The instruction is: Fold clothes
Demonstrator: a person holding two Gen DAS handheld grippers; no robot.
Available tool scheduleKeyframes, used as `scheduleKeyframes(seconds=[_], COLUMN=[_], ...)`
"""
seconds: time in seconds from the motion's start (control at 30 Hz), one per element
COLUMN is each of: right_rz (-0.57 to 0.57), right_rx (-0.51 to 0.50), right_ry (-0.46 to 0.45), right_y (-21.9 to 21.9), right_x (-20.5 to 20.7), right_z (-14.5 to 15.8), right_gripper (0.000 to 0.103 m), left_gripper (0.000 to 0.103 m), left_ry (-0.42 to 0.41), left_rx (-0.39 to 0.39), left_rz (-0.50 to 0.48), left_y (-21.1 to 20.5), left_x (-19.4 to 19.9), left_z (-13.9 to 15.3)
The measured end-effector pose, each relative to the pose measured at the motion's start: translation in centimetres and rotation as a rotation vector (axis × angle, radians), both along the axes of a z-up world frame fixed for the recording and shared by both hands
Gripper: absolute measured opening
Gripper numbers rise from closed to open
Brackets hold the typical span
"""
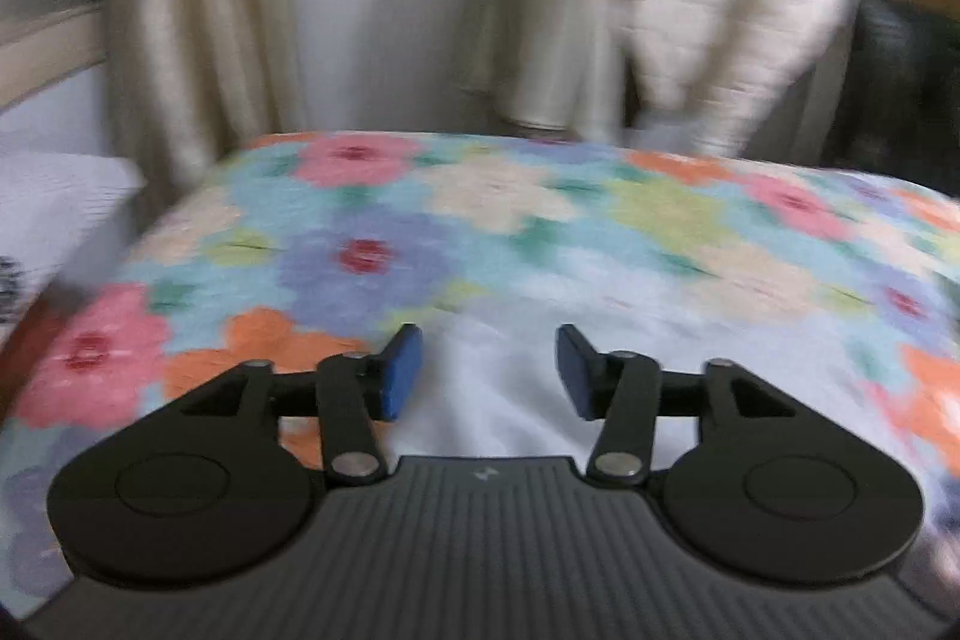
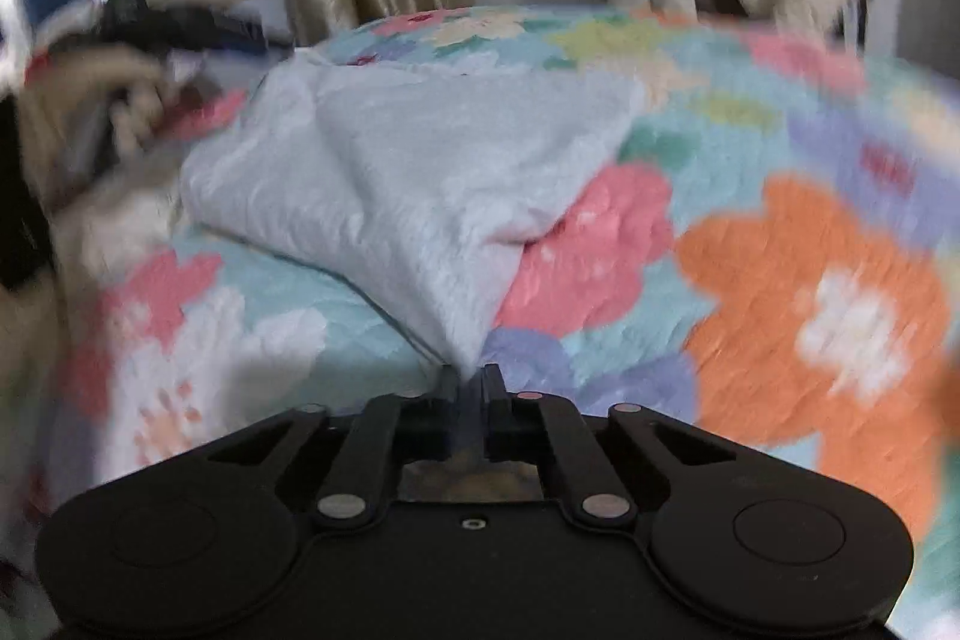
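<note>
The right gripper (image 2: 468,377) is clamped on the near corner of the pale garment (image 2: 408,172), whose long axis runs from the jaws toward the far left across the floral bedspread (image 2: 810,280). The left gripper (image 1: 489,370) hovers with jaws apart directly over the same cloth, holding nothing, so the right hand controls the coming move

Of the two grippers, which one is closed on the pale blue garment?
The right gripper: its jaws are shut on a corner of the pale blue garment. The left gripper is open, jaws apart over the cloth.
</note>
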State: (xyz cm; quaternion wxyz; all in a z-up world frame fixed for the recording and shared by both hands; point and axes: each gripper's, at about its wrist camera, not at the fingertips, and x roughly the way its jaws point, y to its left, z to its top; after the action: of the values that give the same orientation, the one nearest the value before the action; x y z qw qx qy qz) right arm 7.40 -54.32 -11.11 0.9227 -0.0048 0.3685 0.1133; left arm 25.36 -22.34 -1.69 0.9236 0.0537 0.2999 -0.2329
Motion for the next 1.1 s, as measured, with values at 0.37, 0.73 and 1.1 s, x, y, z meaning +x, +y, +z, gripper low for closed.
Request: scheduleKeyframes(seconds=[0.37,0.73,1.1], right_rz=[0.491,0.55,0.393], right_rx=[-0.471,-0.842,-0.771], right_ry=[-0.274,-0.34,-0.323], right_y=[10.7,15.8,16.4], right_x=[2.3,3.5,9.3], right_z=[2.0,-2.2,0.4], right_gripper=[0.055,0.059,0.016], left_gripper=[0.063,0.066,0.063], left_ry=[-0.065,0.076,0.055], left_rx=[0.23,0.016,-0.031], left_rz=[0.246,0.167,0.043], left_y=[1.2,1.6,2.3], left_x=[-1.9,0.2,-3.2], left_z=[-4.9,-5.9,-5.1])
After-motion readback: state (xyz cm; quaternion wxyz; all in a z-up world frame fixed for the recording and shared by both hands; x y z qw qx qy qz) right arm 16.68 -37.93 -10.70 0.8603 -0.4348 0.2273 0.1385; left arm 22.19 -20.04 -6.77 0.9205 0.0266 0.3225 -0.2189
